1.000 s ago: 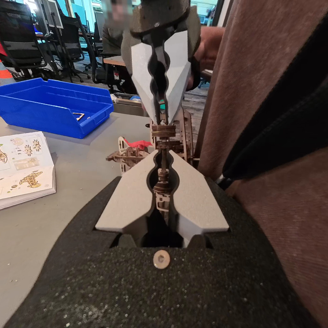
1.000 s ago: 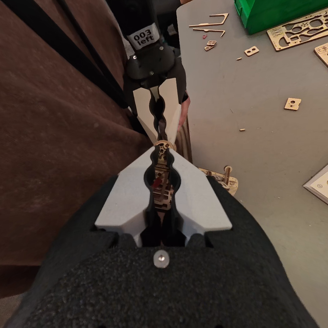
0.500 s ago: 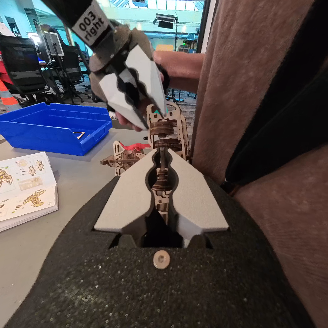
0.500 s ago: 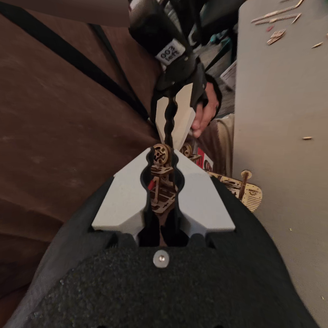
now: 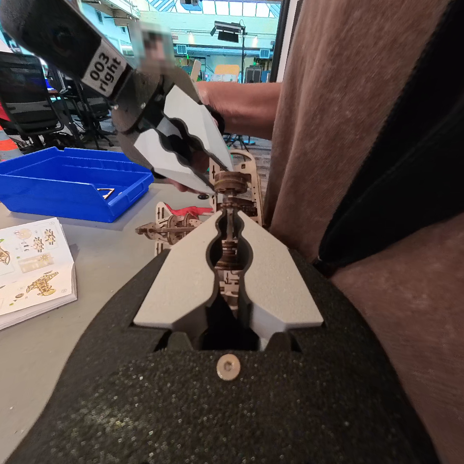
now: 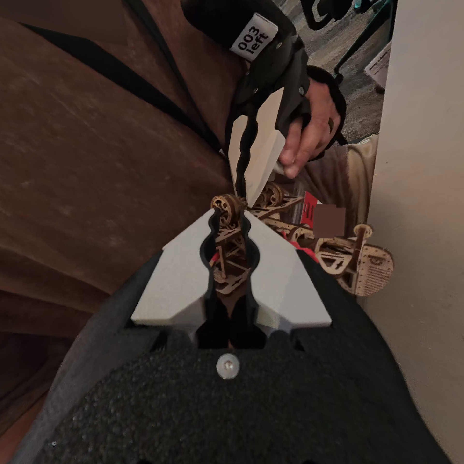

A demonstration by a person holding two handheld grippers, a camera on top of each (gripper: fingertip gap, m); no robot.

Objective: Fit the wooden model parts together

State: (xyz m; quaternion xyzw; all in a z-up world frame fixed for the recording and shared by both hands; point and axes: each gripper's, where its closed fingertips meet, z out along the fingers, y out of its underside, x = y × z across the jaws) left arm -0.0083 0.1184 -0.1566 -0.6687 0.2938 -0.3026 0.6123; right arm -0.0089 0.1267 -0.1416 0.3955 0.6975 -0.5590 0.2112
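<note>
Blue bin [image 5: 72, 180], brown wooden model [image 6: 351, 263]

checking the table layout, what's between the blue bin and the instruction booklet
Only bare grey table lies between the blue bin and the instruction booklet; the left wrist view shows this.

We see both grippers built alike — the left gripper [image 5: 229, 213] and the right gripper [image 6: 228, 213] have matt, finely grained pale-grey plastic fingers [image 5: 185, 271], smooth black wavy pads inside, a coarse, speckled black body and one shiny metal screw [image 5: 228, 367]. The model [image 6: 351, 261] is thin, pale laser-cut wood with darker brown edges and a wheel [image 5: 232, 182] of stacked layers. Around it we find a smooth matt grey table [image 5: 100, 251], a glossy blue plastic bin [image 5: 62, 185], a paper booklet [image 5: 32, 266] — and soft, napped brown cloth [image 5: 339, 125].
</note>
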